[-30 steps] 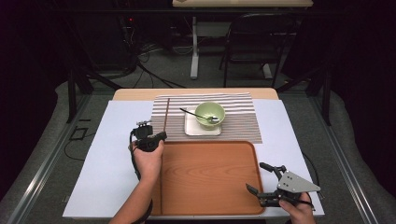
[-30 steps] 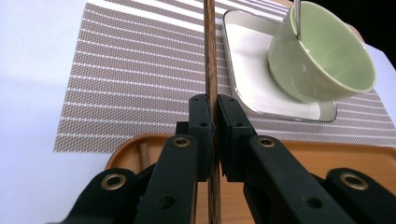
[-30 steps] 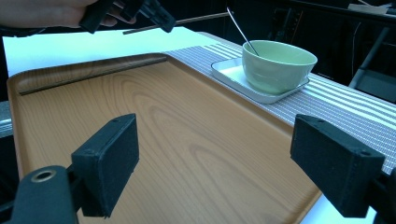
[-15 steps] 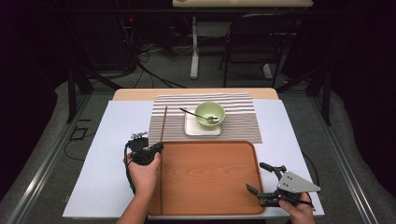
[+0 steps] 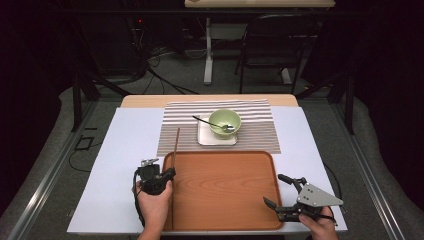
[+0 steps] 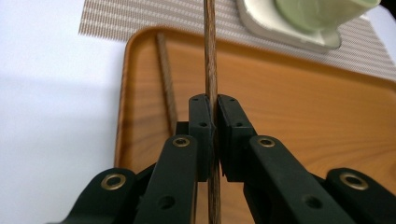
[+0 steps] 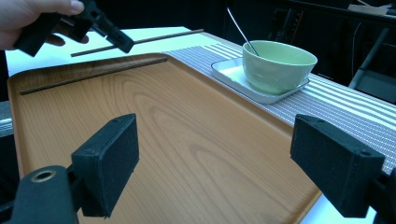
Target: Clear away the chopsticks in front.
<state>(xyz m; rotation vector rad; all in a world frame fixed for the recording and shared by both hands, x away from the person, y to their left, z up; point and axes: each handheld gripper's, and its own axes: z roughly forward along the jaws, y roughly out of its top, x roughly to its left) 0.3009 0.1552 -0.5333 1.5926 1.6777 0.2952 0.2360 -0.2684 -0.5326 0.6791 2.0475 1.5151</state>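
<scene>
The left gripper point(image 5: 167, 175) is clamped on a brown chopstick point(image 5: 175, 142), held above the left edge of the wooden tray point(image 5: 225, 210), its far end reaching over the striped placemat point(image 5: 260, 135). A second chopstick point(image 6: 166, 84) lies in the tray along its left rim. The right gripper point(image 5: 280, 192) rests at the tray's near right corner, jaws wide apart and empty, while a green bowl point(image 5: 225, 122) with a spoon point(image 5: 207, 121) sits on a white plate point(image 5: 202, 139) beyond the tray.

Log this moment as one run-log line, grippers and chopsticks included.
left gripper: shut on chopstick, above tray's left edge | second chopstick: lying in tray | right gripper: open, empty, over tray's right side
</scene>
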